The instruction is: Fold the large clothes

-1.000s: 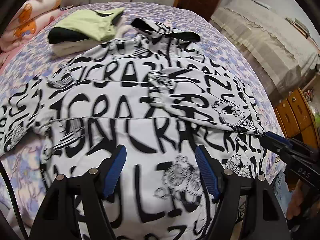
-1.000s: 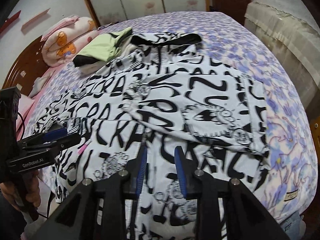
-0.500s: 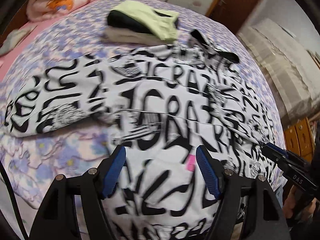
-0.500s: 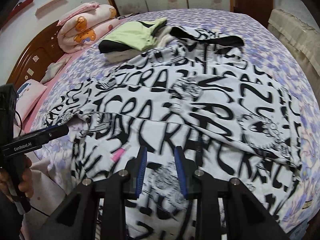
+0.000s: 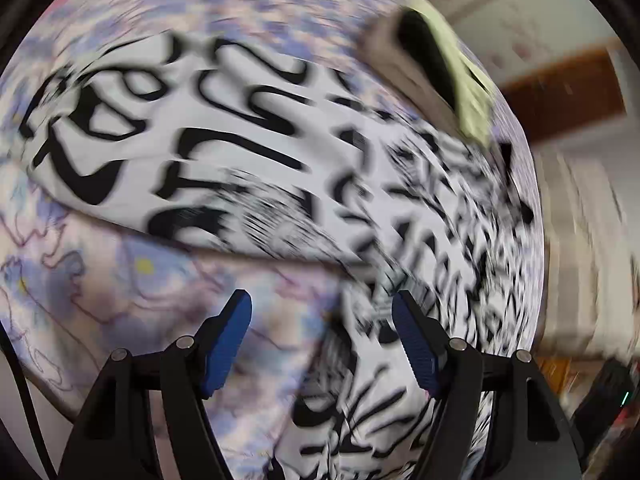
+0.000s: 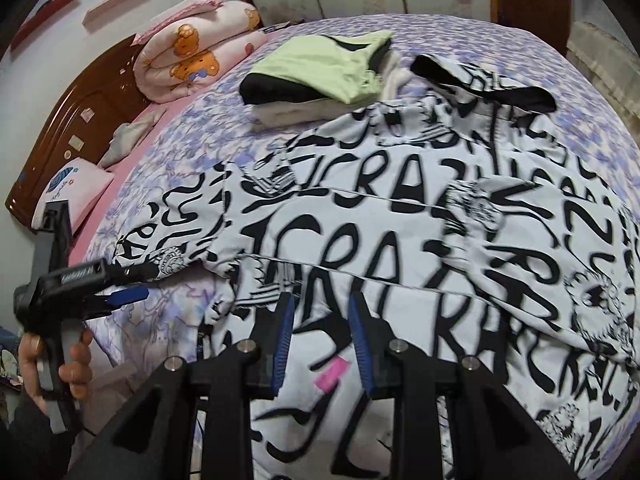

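Left claw [image 5: 322, 330] now beside sleeve [image 5: 168, 152]

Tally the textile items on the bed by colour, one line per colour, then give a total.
Black-and-white printed jacket: 1
Light green folded garment: 1
Black folded garment under the green one: 1
Whitish folded garment at the bottom of that stack: 1
Pink bear-print quilt: 1
Pink pillow: 1
Total: 6
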Motion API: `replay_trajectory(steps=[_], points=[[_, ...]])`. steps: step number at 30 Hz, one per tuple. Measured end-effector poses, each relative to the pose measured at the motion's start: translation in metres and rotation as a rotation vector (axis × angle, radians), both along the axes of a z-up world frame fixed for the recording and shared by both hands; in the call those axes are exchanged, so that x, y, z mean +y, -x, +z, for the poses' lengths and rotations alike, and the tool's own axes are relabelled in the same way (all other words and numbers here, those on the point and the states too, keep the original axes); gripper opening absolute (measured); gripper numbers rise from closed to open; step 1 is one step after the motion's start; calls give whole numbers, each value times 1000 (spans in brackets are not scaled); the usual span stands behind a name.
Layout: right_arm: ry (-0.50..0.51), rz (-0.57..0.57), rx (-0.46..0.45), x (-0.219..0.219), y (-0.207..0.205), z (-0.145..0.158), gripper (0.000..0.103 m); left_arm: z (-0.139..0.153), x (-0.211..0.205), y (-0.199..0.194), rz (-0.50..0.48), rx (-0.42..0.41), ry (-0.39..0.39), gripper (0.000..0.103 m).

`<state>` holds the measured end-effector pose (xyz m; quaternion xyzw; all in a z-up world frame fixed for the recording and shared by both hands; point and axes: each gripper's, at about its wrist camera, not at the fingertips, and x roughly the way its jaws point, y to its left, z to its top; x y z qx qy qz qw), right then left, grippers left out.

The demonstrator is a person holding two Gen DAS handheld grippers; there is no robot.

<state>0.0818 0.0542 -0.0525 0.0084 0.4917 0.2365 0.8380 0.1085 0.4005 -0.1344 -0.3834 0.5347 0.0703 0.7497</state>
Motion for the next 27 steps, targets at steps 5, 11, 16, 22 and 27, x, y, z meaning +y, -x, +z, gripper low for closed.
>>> replay_trajectory(steps=[5,11,16,22,27], points=[[15,35,5,23,-5,-6,28,-29,52,2,183,51,51,71],[37,48,18,38,-12,-18,28,-58,98,4,324,96,68,71],[48,47,39,41,-14,-29,28,-72,125,6,422,72,126,71],[44,40,56,38,-6,-41,28,-69,134,11,484,42,60,9],[42,39,74,26,6,-47,28,-39,111,-5,388,15,-158,4]])
